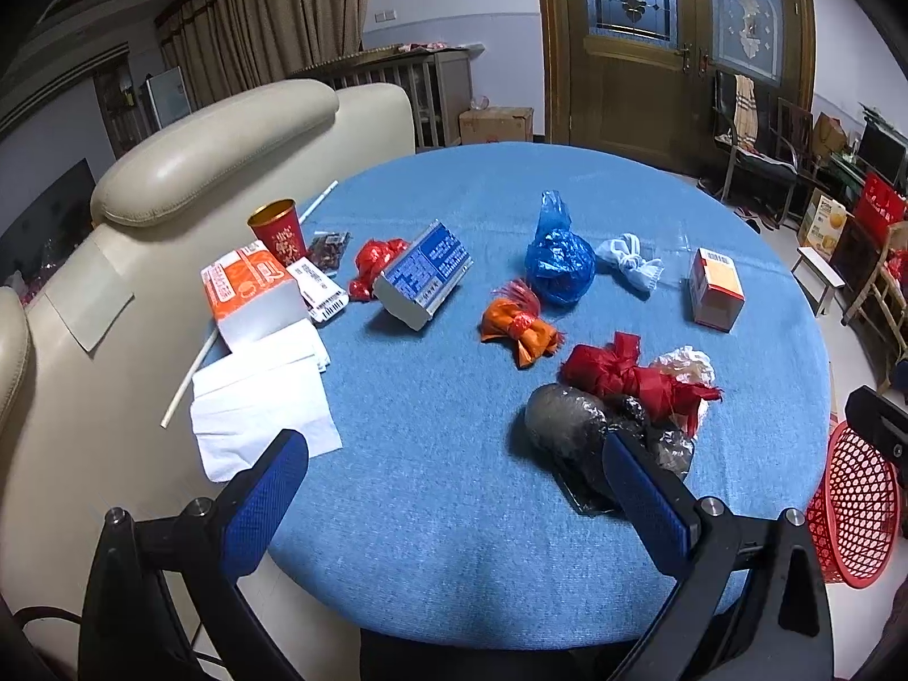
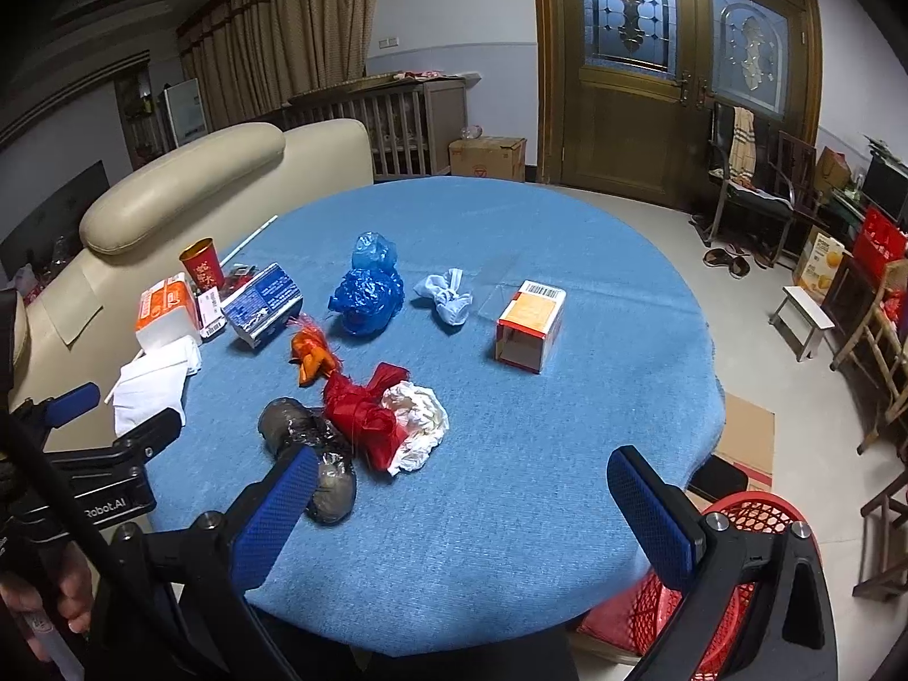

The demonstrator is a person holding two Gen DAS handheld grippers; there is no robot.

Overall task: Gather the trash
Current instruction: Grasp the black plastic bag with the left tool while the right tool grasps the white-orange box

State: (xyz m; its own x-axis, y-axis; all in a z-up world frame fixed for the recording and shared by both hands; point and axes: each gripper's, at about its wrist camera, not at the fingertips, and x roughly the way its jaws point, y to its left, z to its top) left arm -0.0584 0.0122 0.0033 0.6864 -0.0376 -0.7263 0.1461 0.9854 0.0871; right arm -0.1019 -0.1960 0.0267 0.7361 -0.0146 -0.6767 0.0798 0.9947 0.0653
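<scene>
Trash lies scattered on a round blue table (image 1: 454, 511) (image 2: 567, 482). A grey-black plastic bundle (image 1: 567, 425) (image 2: 309, 437) sits nearest, with a knotted red bag (image 1: 624, 377) (image 2: 363, 414) and crumpled white paper (image 1: 686, 366) (image 2: 420, 420) beside it. Farther back are an orange bag (image 1: 516, 326) (image 2: 309, 357), a blue bag (image 1: 559, 261) (image 2: 369, 289), a pale blue wad (image 1: 630, 267) (image 2: 445, 292) and an orange-white box (image 1: 715, 286) (image 2: 530, 323). My left gripper (image 1: 454, 465) is open above the near edge. My right gripper (image 2: 465, 488) is open too, empty.
At the table's left edge stand a red cup (image 1: 278, 230), an orange carton (image 1: 249, 295), a blue-printed pack (image 1: 425, 275), white napkins (image 1: 261, 403) and a straw. A beige sofa (image 1: 170, 181) is behind. A red mesh basket (image 1: 857, 511) (image 2: 749, 516) stands on the floor at right.
</scene>
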